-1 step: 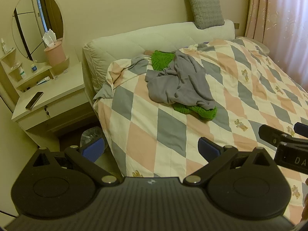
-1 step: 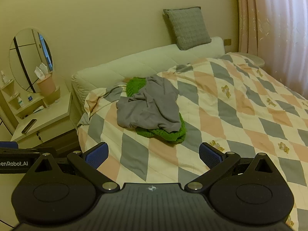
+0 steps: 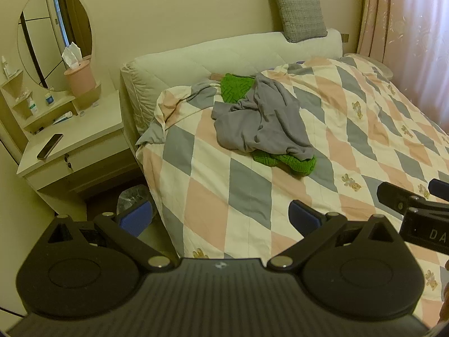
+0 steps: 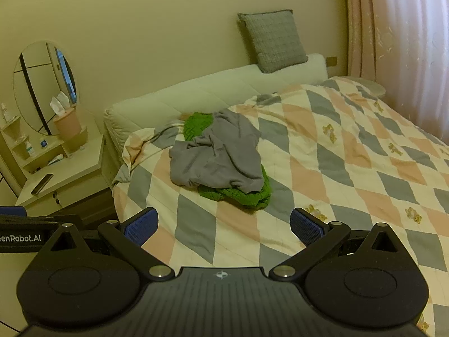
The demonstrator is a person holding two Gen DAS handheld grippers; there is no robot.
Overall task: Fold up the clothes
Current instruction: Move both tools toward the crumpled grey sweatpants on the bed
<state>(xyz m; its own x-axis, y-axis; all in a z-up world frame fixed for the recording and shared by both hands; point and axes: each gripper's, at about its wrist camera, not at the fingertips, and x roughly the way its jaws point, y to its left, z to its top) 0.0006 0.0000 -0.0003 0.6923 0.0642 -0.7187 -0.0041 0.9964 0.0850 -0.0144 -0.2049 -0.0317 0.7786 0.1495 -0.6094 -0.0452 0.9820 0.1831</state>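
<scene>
A crumpled grey garment [image 3: 263,120] [image 4: 216,154] lies on top of a green knitted garment [image 3: 291,163] [image 4: 241,193] on the checked bed quilt [image 3: 364,129] [image 4: 350,154], near the head end. My left gripper [image 3: 220,219] is open and empty, held above the bed's near edge, well short of the clothes. My right gripper [image 4: 224,224] is open and empty, also short of the pile. The right gripper shows at the right edge of the left wrist view [image 3: 415,205].
A white bedside table [image 3: 78,146] with a phone [image 3: 50,146], a pink tissue holder [image 3: 80,77] and an oval mirror stands left of the bed. A bin [image 3: 134,196] sits on the floor below it. A grey cushion [image 4: 273,40] rests on the headboard. Pink curtains [image 4: 393,42] hang at right.
</scene>
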